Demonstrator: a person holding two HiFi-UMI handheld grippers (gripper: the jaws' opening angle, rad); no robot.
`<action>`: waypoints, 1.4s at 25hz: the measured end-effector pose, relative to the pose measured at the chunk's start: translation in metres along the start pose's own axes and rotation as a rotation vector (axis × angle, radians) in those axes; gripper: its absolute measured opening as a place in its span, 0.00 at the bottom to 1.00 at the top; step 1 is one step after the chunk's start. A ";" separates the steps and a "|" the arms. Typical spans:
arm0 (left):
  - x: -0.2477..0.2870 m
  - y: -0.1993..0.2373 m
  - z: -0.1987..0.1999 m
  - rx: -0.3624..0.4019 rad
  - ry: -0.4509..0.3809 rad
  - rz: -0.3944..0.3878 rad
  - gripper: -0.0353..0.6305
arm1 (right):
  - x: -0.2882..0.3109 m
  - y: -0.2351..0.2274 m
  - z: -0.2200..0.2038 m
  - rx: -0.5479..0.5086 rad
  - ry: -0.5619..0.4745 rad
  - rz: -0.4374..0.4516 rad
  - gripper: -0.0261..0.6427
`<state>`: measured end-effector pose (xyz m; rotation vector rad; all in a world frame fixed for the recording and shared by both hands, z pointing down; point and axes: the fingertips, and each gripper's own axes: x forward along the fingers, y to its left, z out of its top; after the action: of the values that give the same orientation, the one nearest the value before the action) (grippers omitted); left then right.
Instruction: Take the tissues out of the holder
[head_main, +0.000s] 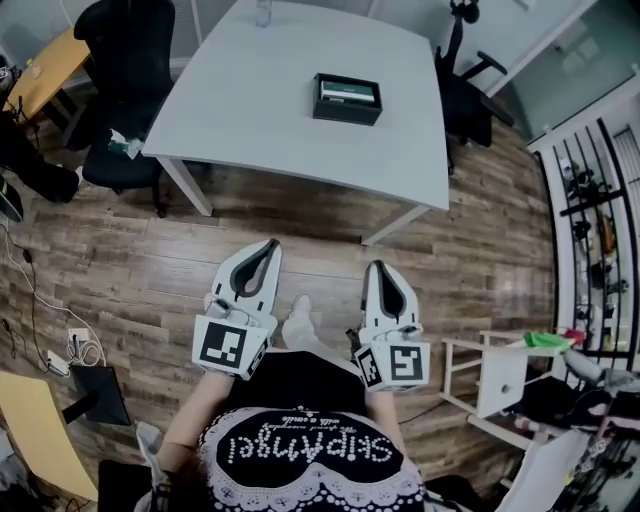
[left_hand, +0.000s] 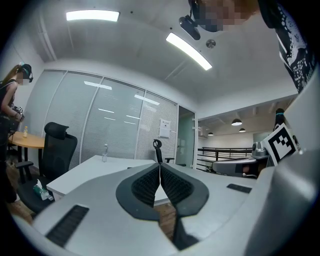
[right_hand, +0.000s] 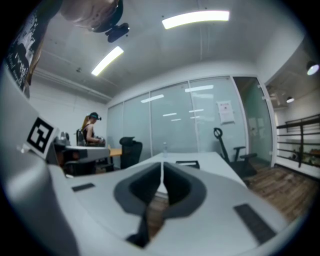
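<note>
You held the left gripper (head_main: 268, 246) and right gripper (head_main: 376, 266) clenched, jaws pressed together on nothing. The tissue holder (head_main: 347, 98) sat on the white table (head_main: 250, 120), well apart from the 2 grippers.

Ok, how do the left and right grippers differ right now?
The left gripper leans clearly inward, the right gripper points almost straight ahead. The left gripper's tip sits slightly nearer the table than the right gripper's. Both are shut, empty, over the wooden floor, short of the tissue holder.
</note>
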<state>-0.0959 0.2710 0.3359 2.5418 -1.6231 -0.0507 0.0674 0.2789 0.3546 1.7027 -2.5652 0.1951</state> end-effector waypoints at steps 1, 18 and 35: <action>0.007 -0.001 0.001 0.006 -0.002 0.009 0.11 | 0.004 -0.006 0.001 -0.001 -0.003 0.007 0.09; 0.056 0.006 0.000 0.023 -0.020 0.104 0.11 | 0.060 -0.052 0.005 0.004 0.000 0.126 0.09; 0.094 0.004 0.005 0.027 -0.038 0.108 0.11 | 0.087 -0.081 0.003 0.013 0.028 0.131 0.09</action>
<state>-0.0600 0.1843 0.3353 2.4820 -1.7844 -0.0678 0.1080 0.1677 0.3680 1.5253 -2.6623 0.2404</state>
